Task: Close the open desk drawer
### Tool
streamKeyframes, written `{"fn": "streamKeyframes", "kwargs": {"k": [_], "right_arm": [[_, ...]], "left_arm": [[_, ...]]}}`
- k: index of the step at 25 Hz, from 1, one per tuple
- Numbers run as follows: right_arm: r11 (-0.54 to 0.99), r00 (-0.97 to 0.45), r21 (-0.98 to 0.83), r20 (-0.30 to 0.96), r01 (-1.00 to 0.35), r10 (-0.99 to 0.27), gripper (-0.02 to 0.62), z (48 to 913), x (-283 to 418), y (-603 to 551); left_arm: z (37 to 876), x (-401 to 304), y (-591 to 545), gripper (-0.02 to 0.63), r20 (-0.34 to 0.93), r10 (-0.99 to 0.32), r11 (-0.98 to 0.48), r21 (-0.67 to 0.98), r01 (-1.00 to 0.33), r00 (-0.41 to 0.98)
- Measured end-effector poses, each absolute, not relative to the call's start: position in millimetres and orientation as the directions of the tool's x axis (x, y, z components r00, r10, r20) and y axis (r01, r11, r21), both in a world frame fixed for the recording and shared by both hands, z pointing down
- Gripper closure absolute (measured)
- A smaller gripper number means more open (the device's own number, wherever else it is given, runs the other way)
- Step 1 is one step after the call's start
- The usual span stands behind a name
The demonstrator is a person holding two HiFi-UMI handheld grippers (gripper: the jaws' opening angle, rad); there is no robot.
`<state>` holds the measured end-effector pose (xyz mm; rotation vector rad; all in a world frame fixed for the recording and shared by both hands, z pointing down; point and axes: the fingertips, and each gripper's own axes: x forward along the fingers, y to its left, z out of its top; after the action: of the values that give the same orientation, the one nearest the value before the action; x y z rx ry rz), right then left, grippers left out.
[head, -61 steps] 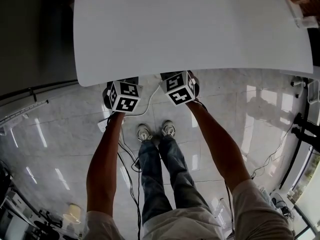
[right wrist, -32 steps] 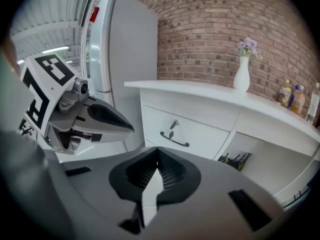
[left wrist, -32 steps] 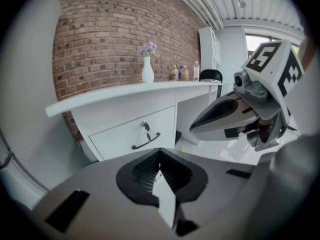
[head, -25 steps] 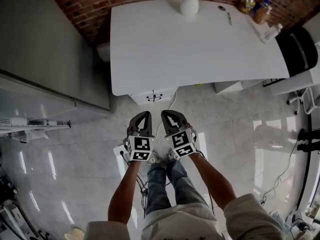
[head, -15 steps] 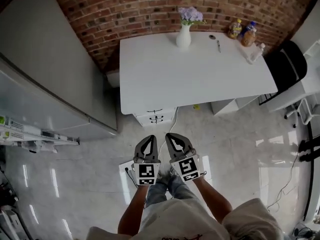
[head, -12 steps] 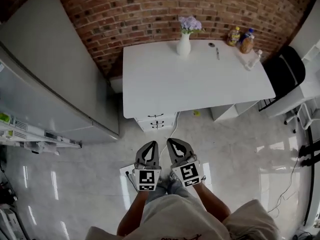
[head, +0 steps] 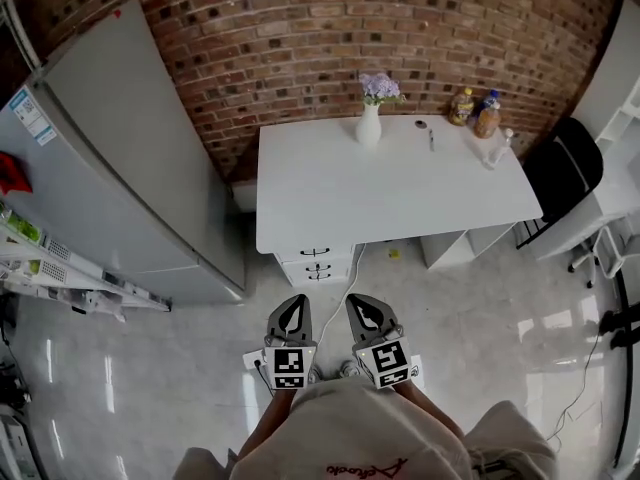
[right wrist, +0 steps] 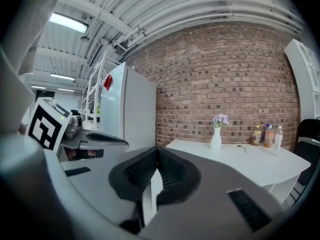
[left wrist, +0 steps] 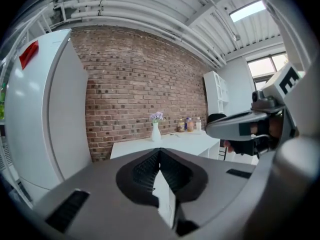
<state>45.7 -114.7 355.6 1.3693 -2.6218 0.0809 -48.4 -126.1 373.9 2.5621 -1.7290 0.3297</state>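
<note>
The drawer unit point(head: 317, 265) stands straight ahead of both tongs, well apart from them across the floor point(head: 480, 298), tucked under the near edge of the worktop point(head: 400, 193). Its fronts lie flush with one another, none standing out, and the dark handles face the tongs.

The left tongs point(head: 296, 301) and right tongs point(head: 354, 301) sit side by side, close together and apart from everything else. Both are pressed together with nothing between them; the gripper views show each ribbed pair meeting at the tip, on the left tongs point(left wrist: 160, 150) and on the right tongs point(right wrist: 156, 149). Both point towards the worktop.

On the far side of the worktop, ahead of the tongs, a white vase point(head: 369, 128) holds purple flowers. Further right stand two bottles point(head: 486, 118), with a clear one point(head: 503, 144) nearer the right edge. Behind it all rises a brick wall point(head: 330, 28). A tall fridge point(head: 130, 168) stands ahead and left of the left tongs, and a black chair point(head: 565, 173) stands ahead and right of the right tongs.
</note>
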Motion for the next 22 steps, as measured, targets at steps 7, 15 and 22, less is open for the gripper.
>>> {"fn": "streamKeyframes", "kwargs": {"k": [7, 15, 22], "right_arm": [[0.582, -0.565, 0.037, 0.198, -0.812, -0.801, 0.578, 357.4, 48.5, -116.4], [0.58, -0.564, 0.059, 0.17, -0.812, -0.808, 0.578, 350.1, 55.4, -124.3], [0.588, -0.572, 0.056, 0.179, -0.807, -0.801, 0.578, 353.6, 54.7, -119.1]], "left_arm": [[364.1, -51.8, -140.7, 0.594, 0.175, -0.923, -0.36, -0.083, -0.929, 0.342], [355.3, -42.0, -143.9, 0.594, 0.134, -0.93, -0.357, -0.101, -0.929, 0.343], [359.4, -39.7, -137.1, 0.594, 0.145, -0.928, -0.357, -0.09, -0.93, 0.342]]}}
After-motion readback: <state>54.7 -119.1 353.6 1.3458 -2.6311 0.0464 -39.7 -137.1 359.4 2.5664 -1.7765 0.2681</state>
